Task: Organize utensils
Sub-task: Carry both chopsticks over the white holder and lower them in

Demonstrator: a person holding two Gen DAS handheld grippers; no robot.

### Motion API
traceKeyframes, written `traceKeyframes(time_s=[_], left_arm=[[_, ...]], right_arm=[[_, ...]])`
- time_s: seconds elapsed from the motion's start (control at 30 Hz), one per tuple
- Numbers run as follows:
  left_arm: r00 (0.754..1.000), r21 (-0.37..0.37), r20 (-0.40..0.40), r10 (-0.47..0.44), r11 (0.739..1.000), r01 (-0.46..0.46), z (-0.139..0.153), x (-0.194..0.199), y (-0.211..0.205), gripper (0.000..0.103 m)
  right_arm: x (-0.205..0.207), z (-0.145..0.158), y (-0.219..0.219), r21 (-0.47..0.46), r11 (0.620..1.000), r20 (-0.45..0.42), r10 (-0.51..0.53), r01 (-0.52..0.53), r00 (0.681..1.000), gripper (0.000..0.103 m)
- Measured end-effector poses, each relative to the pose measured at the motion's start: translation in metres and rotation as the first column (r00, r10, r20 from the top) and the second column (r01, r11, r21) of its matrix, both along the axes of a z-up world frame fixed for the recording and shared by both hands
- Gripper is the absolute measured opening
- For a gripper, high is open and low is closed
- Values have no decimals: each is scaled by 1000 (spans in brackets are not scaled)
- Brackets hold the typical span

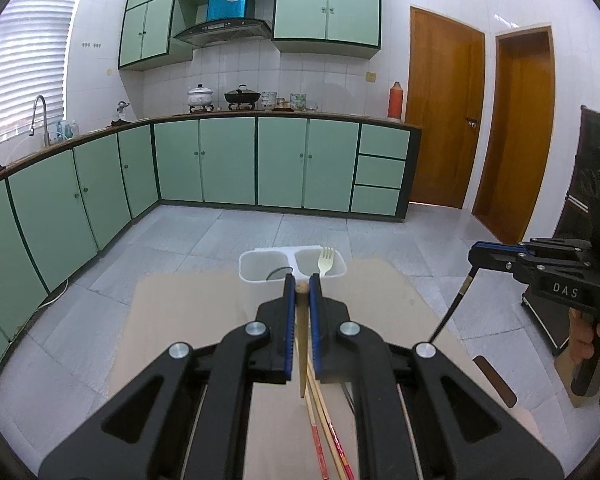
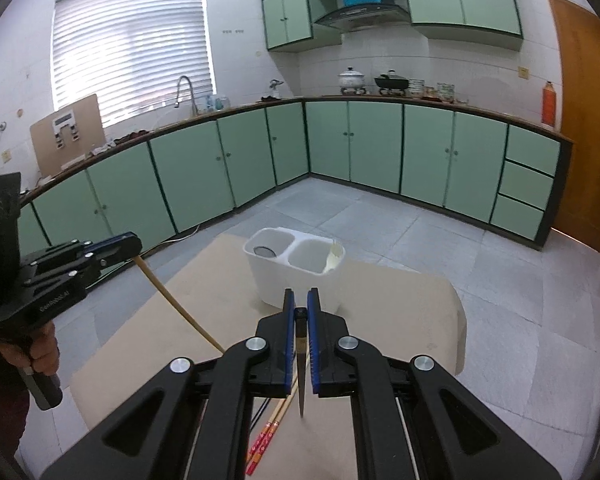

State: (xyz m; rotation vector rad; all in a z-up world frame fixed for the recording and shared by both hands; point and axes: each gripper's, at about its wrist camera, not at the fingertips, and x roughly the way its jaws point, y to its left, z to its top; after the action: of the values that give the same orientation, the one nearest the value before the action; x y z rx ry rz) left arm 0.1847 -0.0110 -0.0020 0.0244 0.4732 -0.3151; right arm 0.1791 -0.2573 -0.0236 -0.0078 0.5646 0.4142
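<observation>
Clamped at its top in the left gripper (image 1: 301, 282), a wooden chopstick (image 1: 302, 344) should go point-first into the holder (image 1: 260, 266) at twelve o'clock, as should the right gripper's (image 2: 301, 300) dark chopstick (image 2: 301, 364).

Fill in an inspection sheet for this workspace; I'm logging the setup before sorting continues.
Surface: tan board over a grey tiled floor.
Job's things: white holder with two wells, a pale fork in one, a dark round thing in the other; two red-ended chopsticks lie on the board.
Clutter: nothing seen.
Grippers: left gripper shut on a light chopstick; right gripper shut on a dark chopstick. Both sticks hang clear of the board.
Cables: white cord on the floor by the cabinets.
Surroundings: green cabinets, sink tap, pots on the counter, wooden doors.
</observation>
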Motion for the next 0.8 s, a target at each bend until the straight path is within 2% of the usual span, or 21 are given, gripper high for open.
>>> traceKeyframes(time_s=[0.23, 0.4, 0.53, 0.63, 0.8], left_arm=[[997, -31, 69, 17, 999, -15, 33, 11, 13, 6], [984, -36, 174, 37, 999, -31, 73, 29, 14, 6], [971, -44, 236, 42, 999, -32, 97, 50, 8, 6], [966, -40, 255, 51, 998, -42, 100, 77, 1, 6], [979, -42, 197, 49, 998, -42, 76, 119, -8, 6]], right_arm=[[20, 38, -2, 47, 998, 46, 46, -48, 998, 6], [41, 85, 2, 57, 997, 156, 44, -54, 987, 6], [66, 107, 6, 70, 997, 199, 21, -36, 980, 6], [90, 113, 12, 73, 997, 220, -1, -16, 975, 6], [128, 97, 21, 73, 997, 211, -27, 12, 977, 6]])
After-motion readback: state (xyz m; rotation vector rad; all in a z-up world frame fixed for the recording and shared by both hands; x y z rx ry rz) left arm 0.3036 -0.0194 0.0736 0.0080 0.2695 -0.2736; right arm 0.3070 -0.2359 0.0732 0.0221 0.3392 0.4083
